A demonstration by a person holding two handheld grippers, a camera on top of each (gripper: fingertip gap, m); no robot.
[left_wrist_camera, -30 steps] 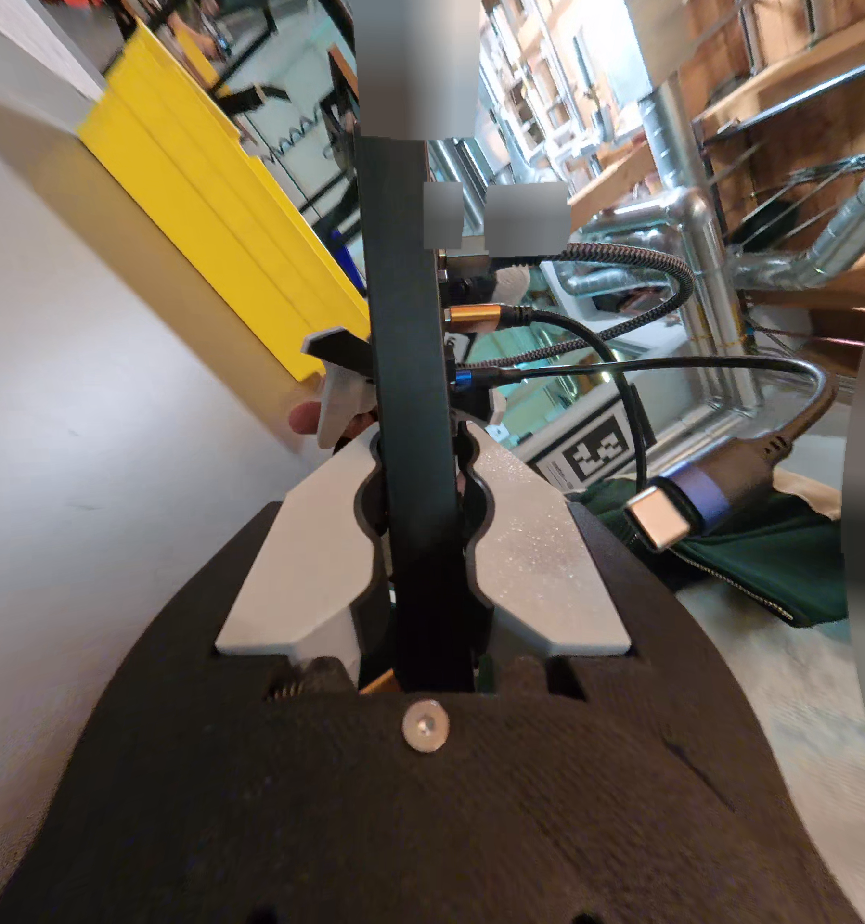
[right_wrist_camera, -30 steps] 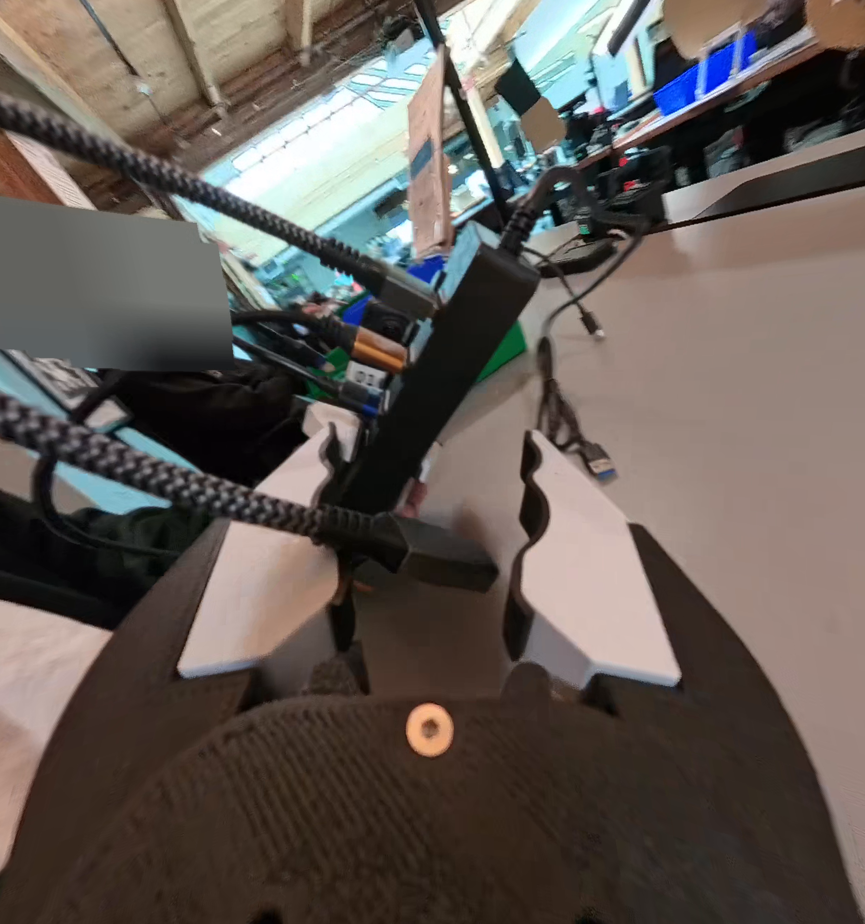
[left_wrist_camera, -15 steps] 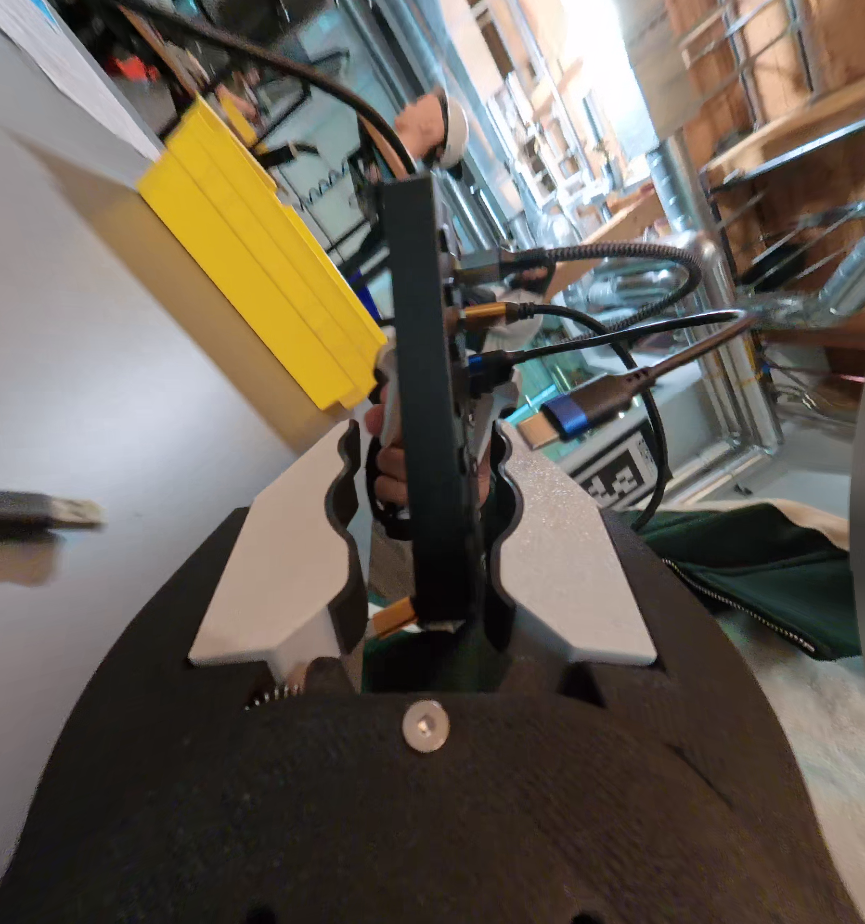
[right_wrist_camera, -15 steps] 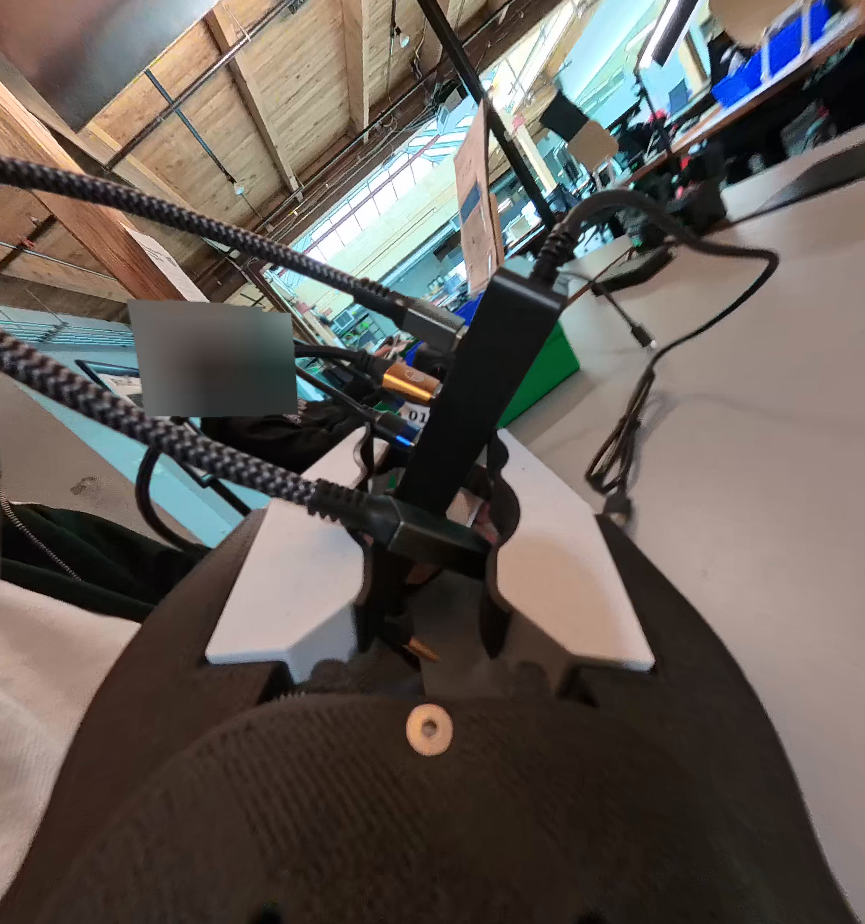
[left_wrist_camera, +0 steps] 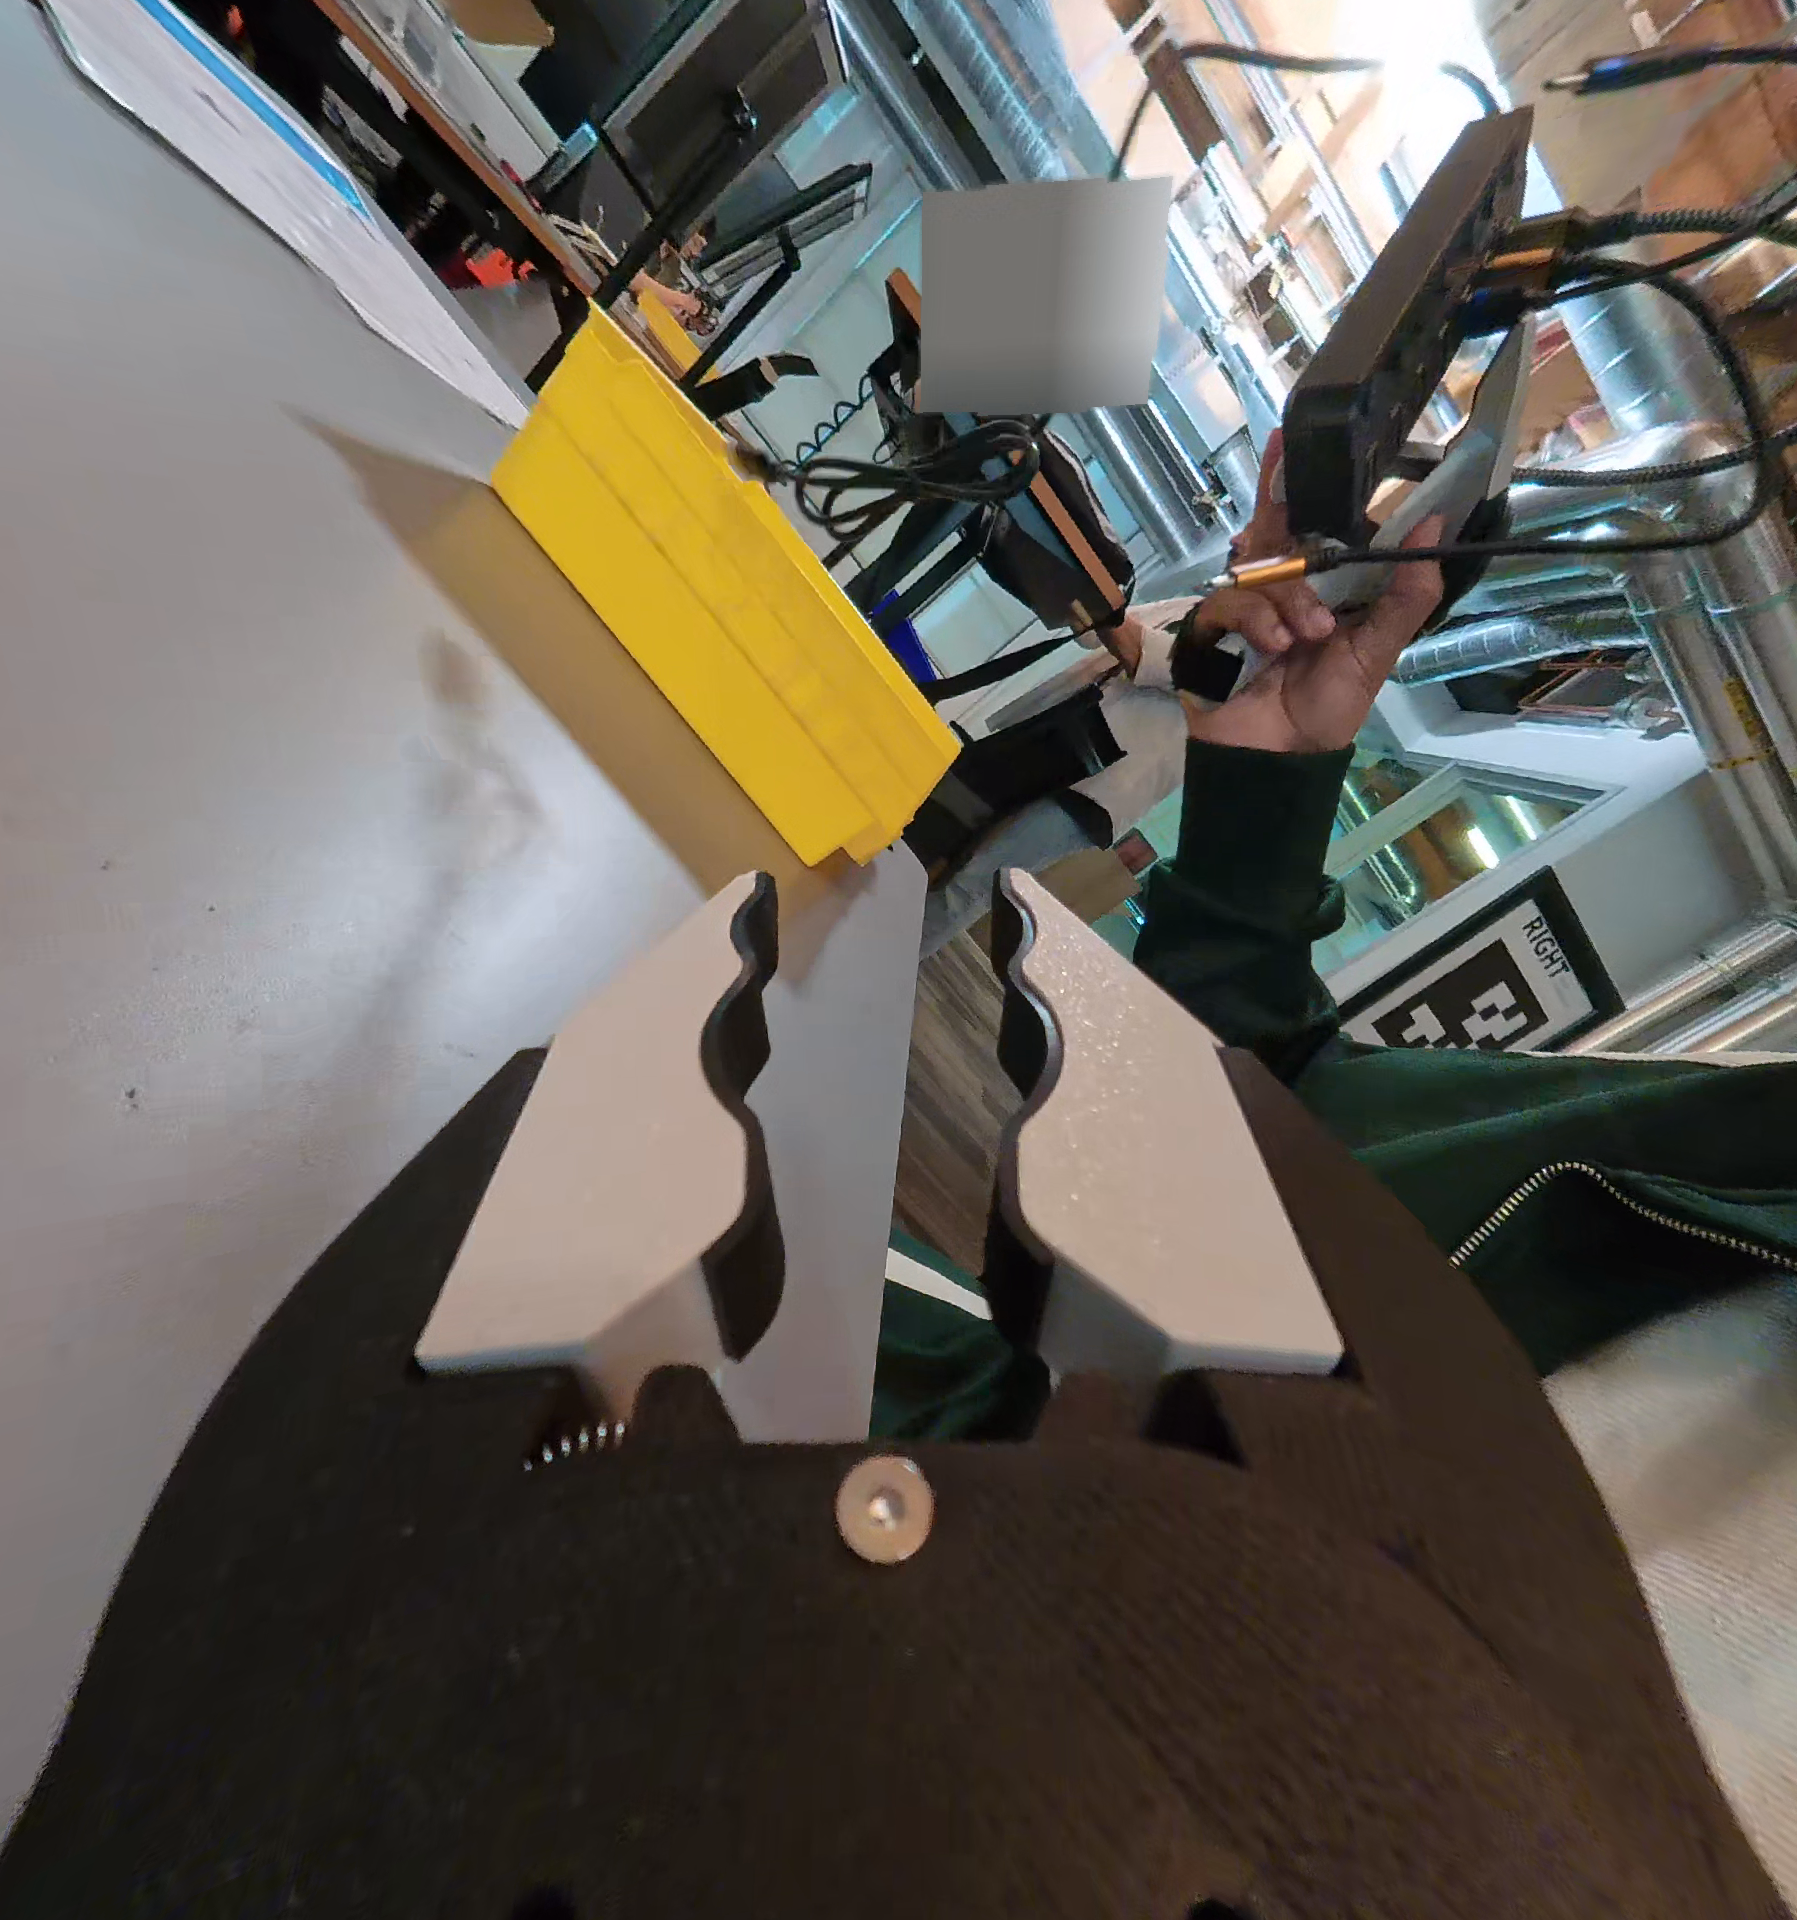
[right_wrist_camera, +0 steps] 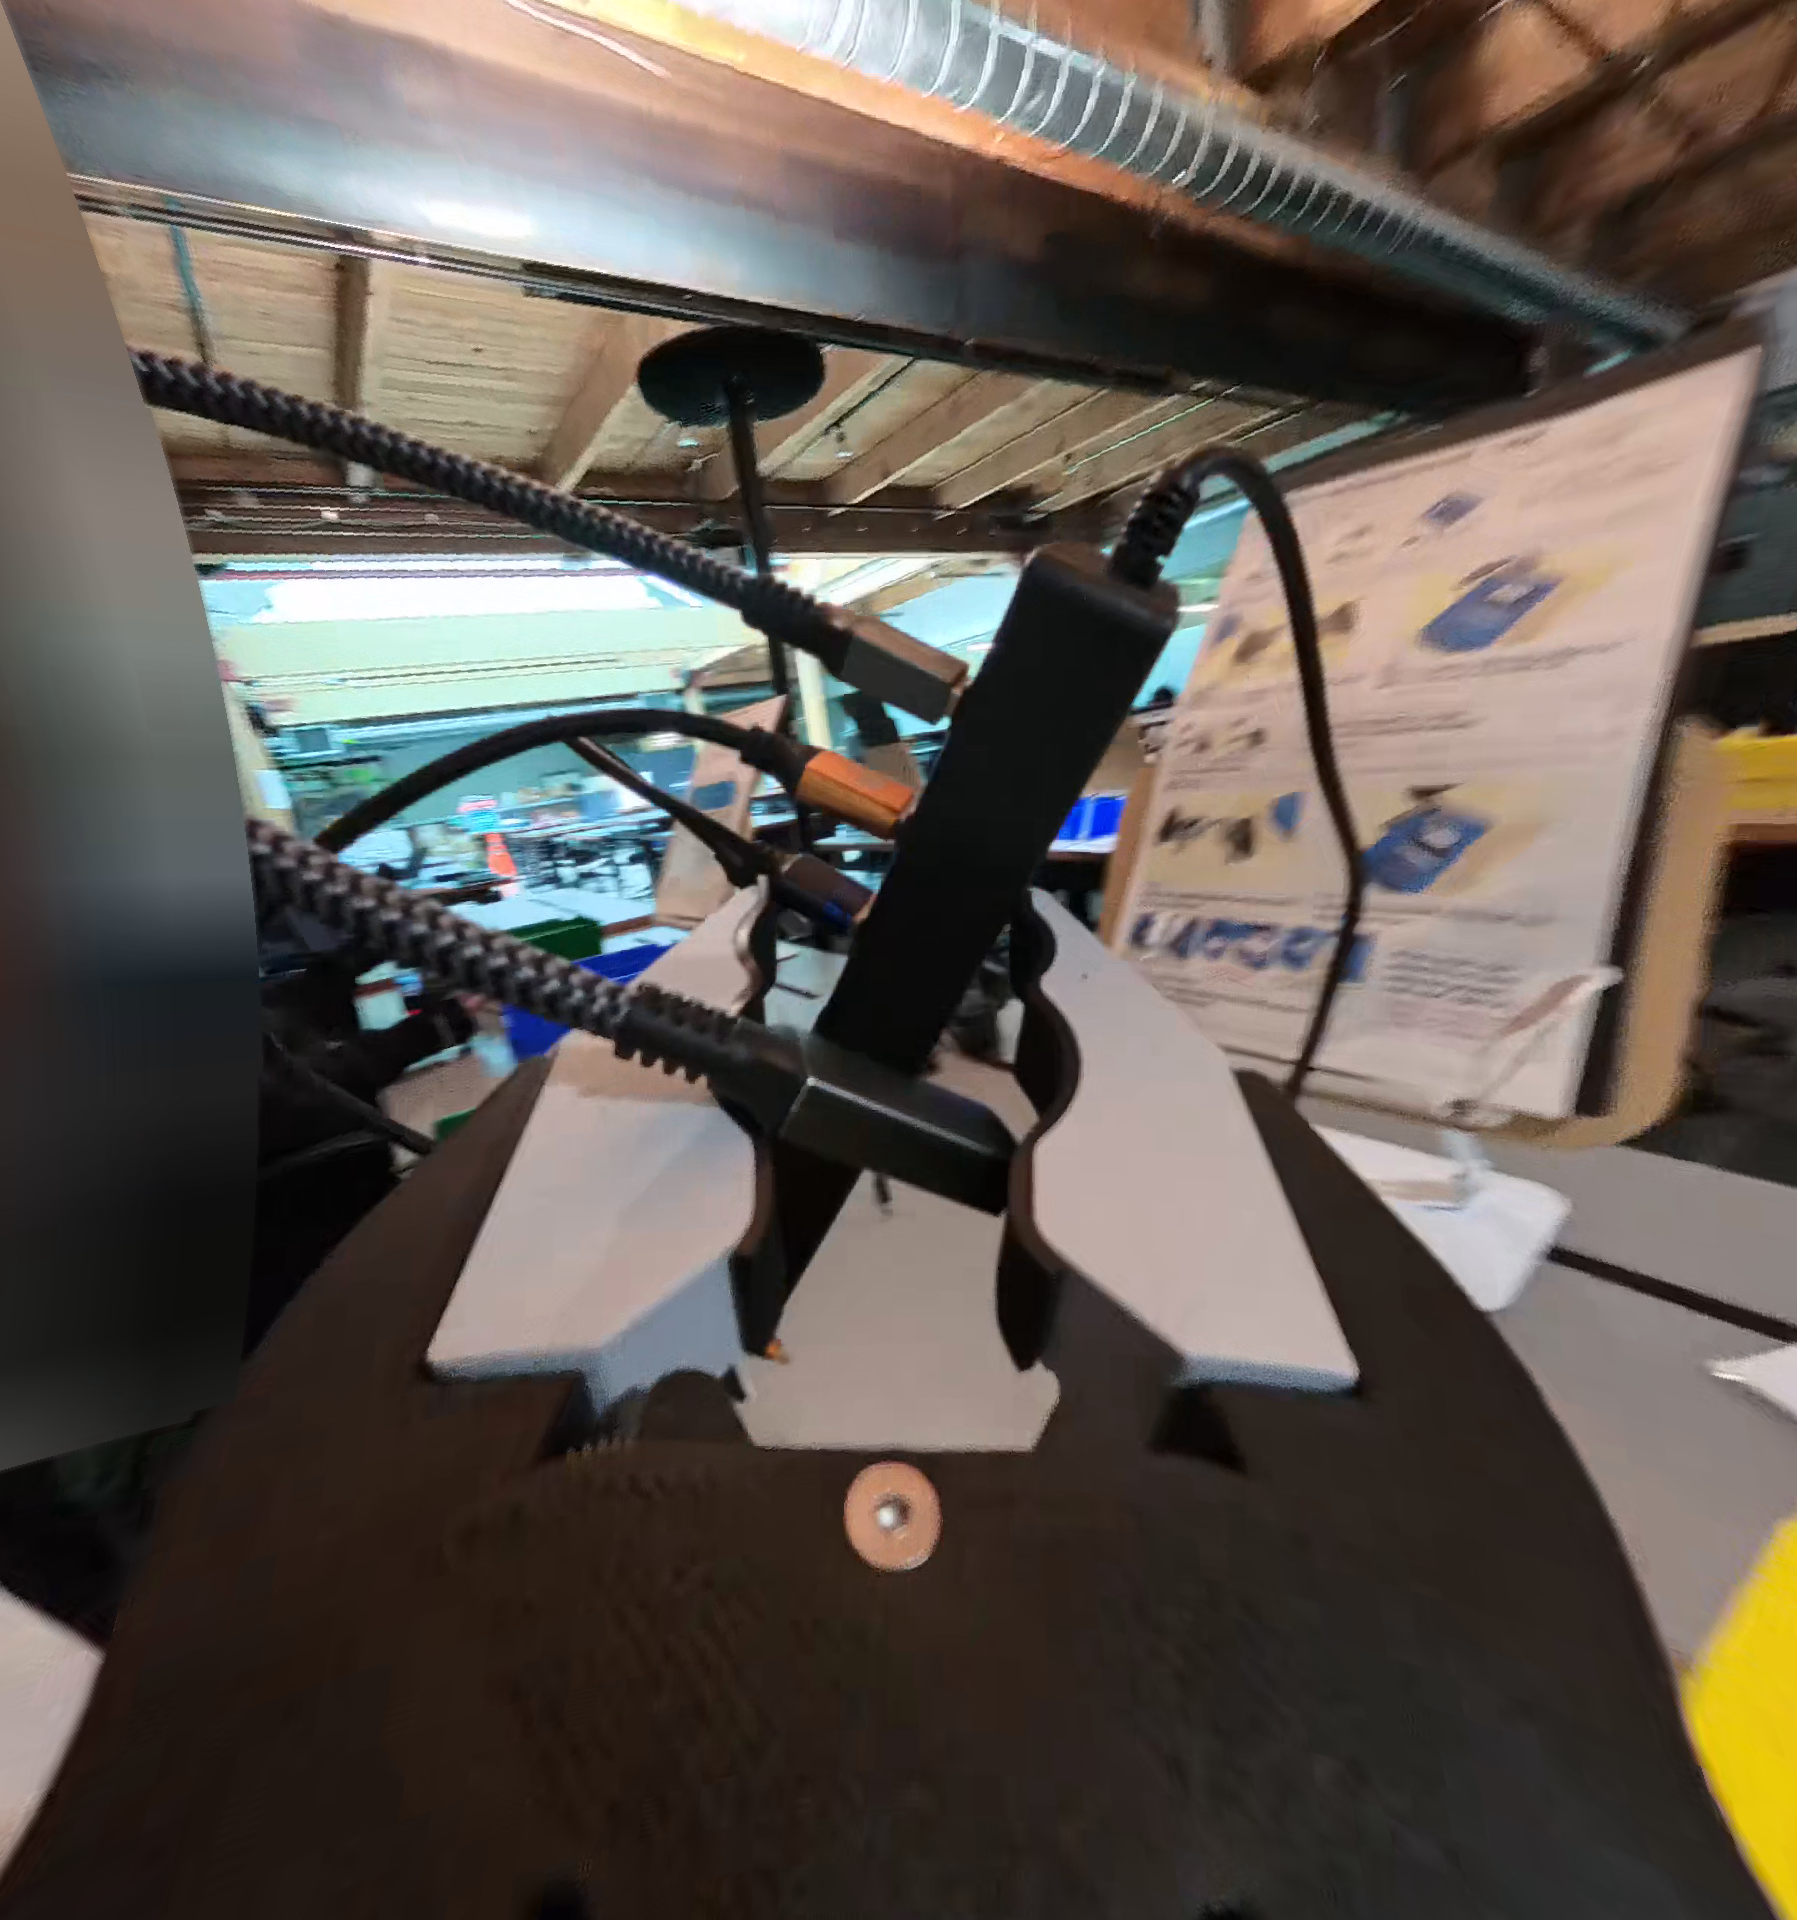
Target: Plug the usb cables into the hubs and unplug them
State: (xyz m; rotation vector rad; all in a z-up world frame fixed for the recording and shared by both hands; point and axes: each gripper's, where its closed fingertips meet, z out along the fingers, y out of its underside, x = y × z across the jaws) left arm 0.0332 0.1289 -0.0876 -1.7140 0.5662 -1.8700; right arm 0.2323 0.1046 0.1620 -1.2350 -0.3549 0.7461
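Observation:
My left gripper is open and empty, low over the grey table. The black USB hub is up in the air at the far upper right of the left wrist view, held by the other gripper above a person's hand. In the right wrist view my right gripper is shut on the hub, which stands tilted between the fingers. A grey braided plug, an orange plug and a dark plug sit in its side. Another braided cable's plug lies across the jaws.
A yellow bin stands on the table ahead of the left gripper. A green jacket sleeve and a black-and-white marker board are to the right. A printed poster board stands behind the hub.
My left gripper let go of the hub and opened. My right gripper closed on the hub and lifted it up and away from the table, with the cables trailing.

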